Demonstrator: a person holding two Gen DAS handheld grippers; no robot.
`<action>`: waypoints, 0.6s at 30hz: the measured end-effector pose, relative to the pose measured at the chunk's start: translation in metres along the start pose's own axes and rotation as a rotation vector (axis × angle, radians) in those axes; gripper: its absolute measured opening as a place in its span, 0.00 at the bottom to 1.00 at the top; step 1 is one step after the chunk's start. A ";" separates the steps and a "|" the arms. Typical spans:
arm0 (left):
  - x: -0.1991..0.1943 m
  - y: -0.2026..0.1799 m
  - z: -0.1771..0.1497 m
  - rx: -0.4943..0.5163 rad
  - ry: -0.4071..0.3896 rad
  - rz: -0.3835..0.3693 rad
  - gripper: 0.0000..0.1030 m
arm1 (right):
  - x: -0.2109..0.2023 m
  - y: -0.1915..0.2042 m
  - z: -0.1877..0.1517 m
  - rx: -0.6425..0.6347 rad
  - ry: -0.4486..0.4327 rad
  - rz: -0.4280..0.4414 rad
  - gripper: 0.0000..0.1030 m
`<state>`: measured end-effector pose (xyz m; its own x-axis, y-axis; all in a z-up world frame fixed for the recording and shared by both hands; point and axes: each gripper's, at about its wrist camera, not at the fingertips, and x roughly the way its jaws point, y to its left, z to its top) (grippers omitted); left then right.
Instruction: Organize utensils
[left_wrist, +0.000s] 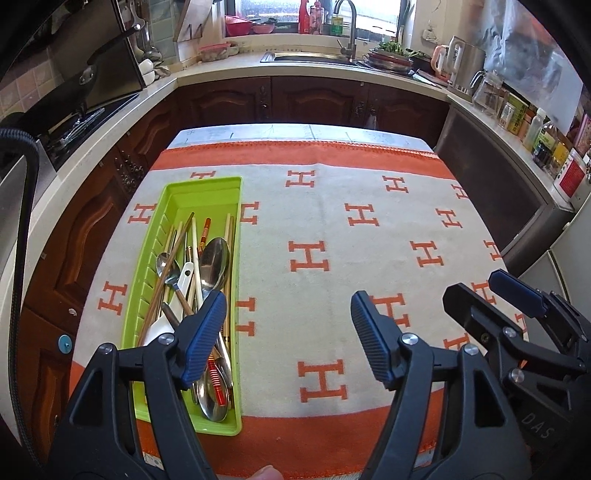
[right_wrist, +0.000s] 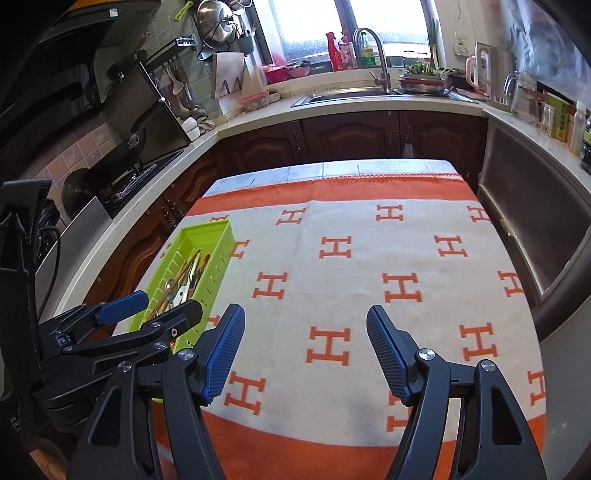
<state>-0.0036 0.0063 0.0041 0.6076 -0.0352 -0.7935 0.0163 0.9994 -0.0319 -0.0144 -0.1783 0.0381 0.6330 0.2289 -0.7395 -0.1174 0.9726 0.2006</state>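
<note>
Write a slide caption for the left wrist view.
Open left gripper above green tray of mixed utensils; open right gripper alongside.

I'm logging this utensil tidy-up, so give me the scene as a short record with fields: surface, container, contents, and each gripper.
surface: table cloth with orange H pattern
container: green tray, left side of the cloth
contents: spoons, chopsticks, all jumbled in the tray
left gripper: open, holding nothing, above the tray's near end
right gripper: open, holding nothing, over bare cloth
loose utensils on the cloth: none visible
</note>
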 end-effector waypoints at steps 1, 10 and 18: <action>0.000 -0.001 -0.001 0.000 0.003 0.007 0.65 | 0.000 -0.001 -0.001 0.004 0.004 0.002 0.68; 0.007 0.001 -0.006 -0.025 0.029 0.011 0.65 | 0.007 -0.003 -0.004 0.002 0.019 -0.002 0.68; 0.008 -0.001 -0.006 -0.017 0.022 0.017 0.65 | 0.011 -0.005 -0.004 0.010 0.025 -0.001 0.68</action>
<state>-0.0038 0.0045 -0.0061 0.5903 -0.0189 -0.8070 -0.0074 0.9996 -0.0288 -0.0094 -0.1800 0.0263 0.6141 0.2287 -0.7553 -0.1085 0.9725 0.2062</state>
